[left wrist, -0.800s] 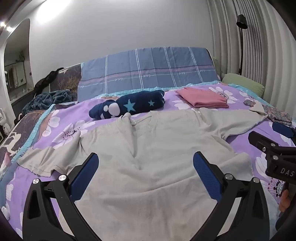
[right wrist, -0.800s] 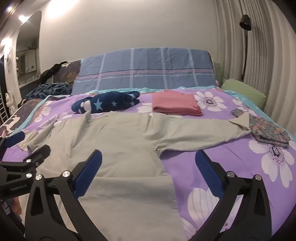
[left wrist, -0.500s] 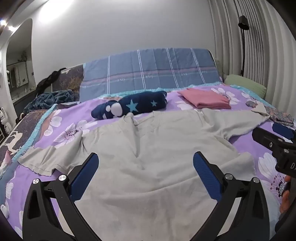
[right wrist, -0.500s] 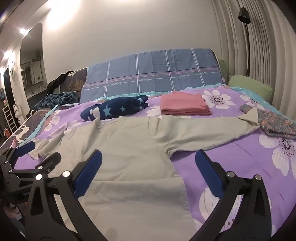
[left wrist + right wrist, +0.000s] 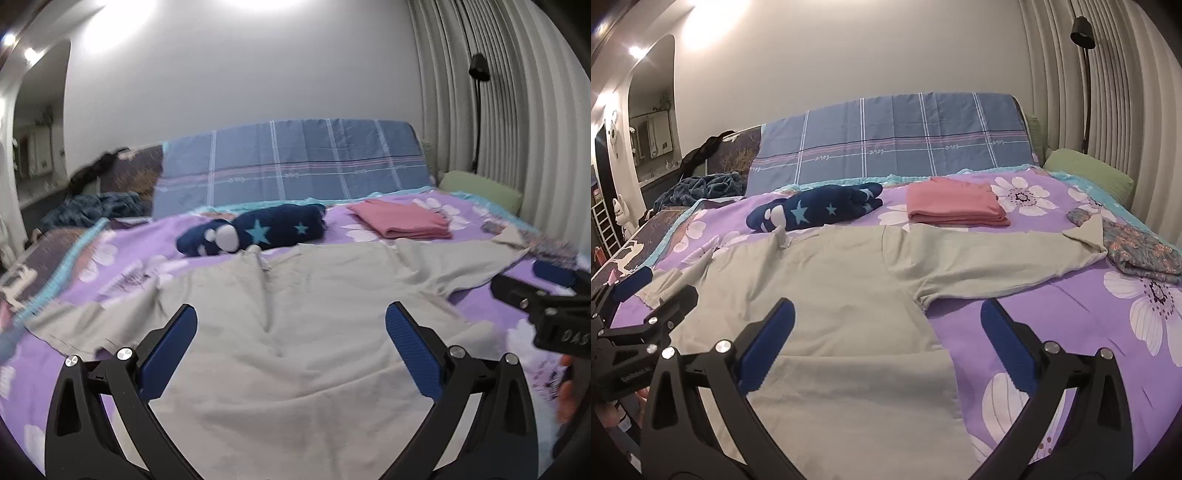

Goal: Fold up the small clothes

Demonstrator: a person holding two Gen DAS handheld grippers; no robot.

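A pale grey T-shirt (image 5: 295, 317) lies spread flat on the purple flowered bedspread (image 5: 122, 258), collar toward the headboard and both sleeves out to the sides. My left gripper (image 5: 290, 314) hovers open above the shirt's middle with nothing between its blue pads. In the right wrist view the same T-shirt (image 5: 827, 288) fills the left half, its right sleeve reaching toward the bed's right side. My right gripper (image 5: 886, 310) is open over the shirt's right edge below the armpit, holding nothing. Each gripper shows at the edge of the other's view.
Beyond the collar lie a dark blue star-print bundle (image 5: 816, 210) and a folded pink garment (image 5: 955, 205). A flowered cloth (image 5: 1137, 251) sits under the right sleeve's tip. A green pillow (image 5: 1089, 177), blue checked headboard cover (image 5: 894, 140) and floor lamp (image 5: 1084, 37) stand at the back.
Both cameras have tilted upward and drawn back a little, so the bed sits lower in view. Both grippers stay open; the shirt has not moved.
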